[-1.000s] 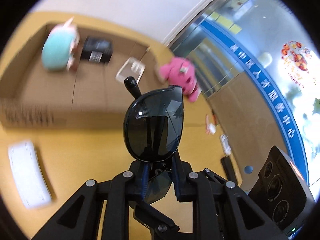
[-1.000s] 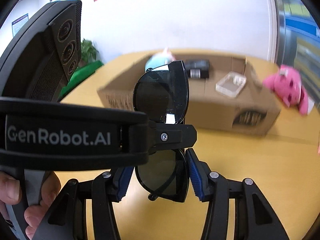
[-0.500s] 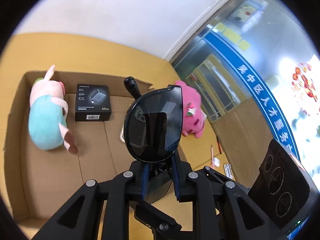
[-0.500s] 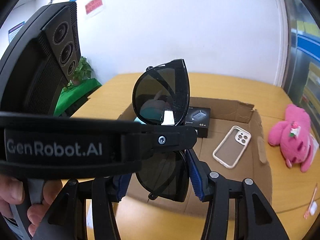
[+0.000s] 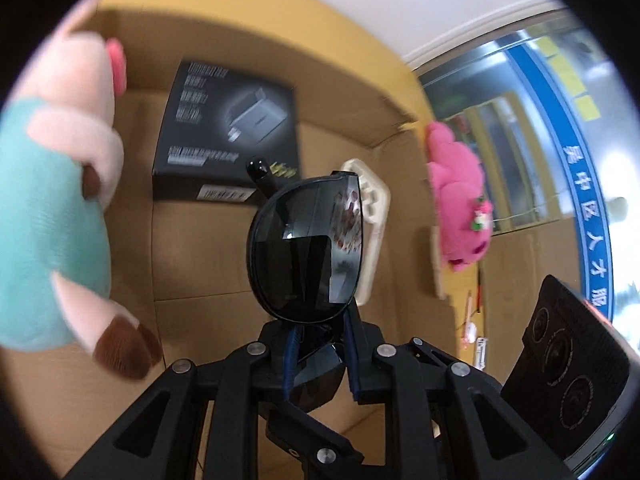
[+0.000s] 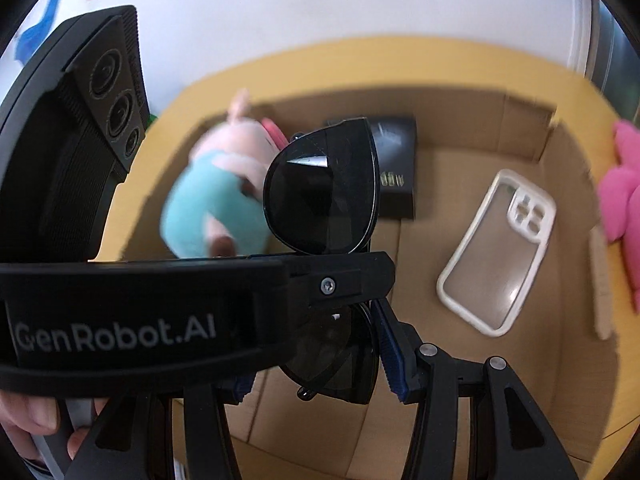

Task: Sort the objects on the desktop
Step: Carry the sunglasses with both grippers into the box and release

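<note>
Black folded sunglasses [image 5: 308,248] stand upright between the blue pads of my left gripper [image 5: 320,356], which is shut on them. In the right wrist view the same sunglasses [image 6: 324,200] are also pinched by my right gripper [image 6: 316,364], with the left gripper's finger [image 6: 344,280] crossing in front. Both grippers hold the sunglasses low over the open cardboard box [image 6: 472,376]. In the box lie a teal and pink pig plush [image 6: 216,192], a black product box [image 5: 232,136] and a clear phone case [image 6: 500,248].
A pink plush [image 5: 460,208] lies on the yellow table just outside the box's right wall, also in the right wrist view [image 6: 624,192]. Small pens and a packet [image 5: 474,328] lie on the table beyond it. A glass partition and white wall stand behind.
Both grippers have carried the sunglasses forward and down over the box. The box contents now look much larger and closer. The grip on the sunglasses is unchanged.
</note>
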Motion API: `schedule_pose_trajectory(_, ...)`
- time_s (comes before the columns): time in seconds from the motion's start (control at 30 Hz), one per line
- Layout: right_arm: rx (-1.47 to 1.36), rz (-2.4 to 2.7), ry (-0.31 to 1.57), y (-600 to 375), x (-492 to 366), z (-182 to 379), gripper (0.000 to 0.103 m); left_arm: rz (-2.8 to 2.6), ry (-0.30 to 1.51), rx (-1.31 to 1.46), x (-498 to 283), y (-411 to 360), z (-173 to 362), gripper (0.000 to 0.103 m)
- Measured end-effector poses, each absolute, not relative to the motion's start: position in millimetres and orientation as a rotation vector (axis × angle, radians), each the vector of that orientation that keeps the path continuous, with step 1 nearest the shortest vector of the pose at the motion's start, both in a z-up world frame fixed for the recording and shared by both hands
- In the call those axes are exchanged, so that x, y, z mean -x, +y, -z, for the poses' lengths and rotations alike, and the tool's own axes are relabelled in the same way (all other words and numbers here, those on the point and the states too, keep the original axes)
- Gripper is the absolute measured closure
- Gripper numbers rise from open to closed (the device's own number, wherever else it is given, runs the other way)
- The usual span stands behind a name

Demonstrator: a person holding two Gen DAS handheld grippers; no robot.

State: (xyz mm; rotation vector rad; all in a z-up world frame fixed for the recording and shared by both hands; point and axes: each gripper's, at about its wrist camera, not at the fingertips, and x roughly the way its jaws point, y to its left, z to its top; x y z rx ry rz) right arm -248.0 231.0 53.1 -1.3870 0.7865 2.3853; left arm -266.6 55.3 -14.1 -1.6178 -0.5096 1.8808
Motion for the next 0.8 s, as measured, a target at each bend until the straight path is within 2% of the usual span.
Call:
schedule_pose_trajectory(0.33,1.585,-2.215,0.9,242,262,-10,0.053,-1.834,-0.515,1.739,276,63,54,0.084)
schedule_pose_trajectory(0.67,1.648,-2.151,0.877,230,262,-5,0.049,-1.82,-0.491,1.775,277,58,58,0.082)
schedule_pose_trajectory(0.77,1.633,-2.162,0.887,227,255,-8,0.044,-1.833,-0.477,1.774,275,55,52,0.079)
schedule_pose_trajectory(0.8,1.625,-2.164,0.879,226,253,-10,0.033,-1.839,-0.474,1.757,272,53,46,0.077)
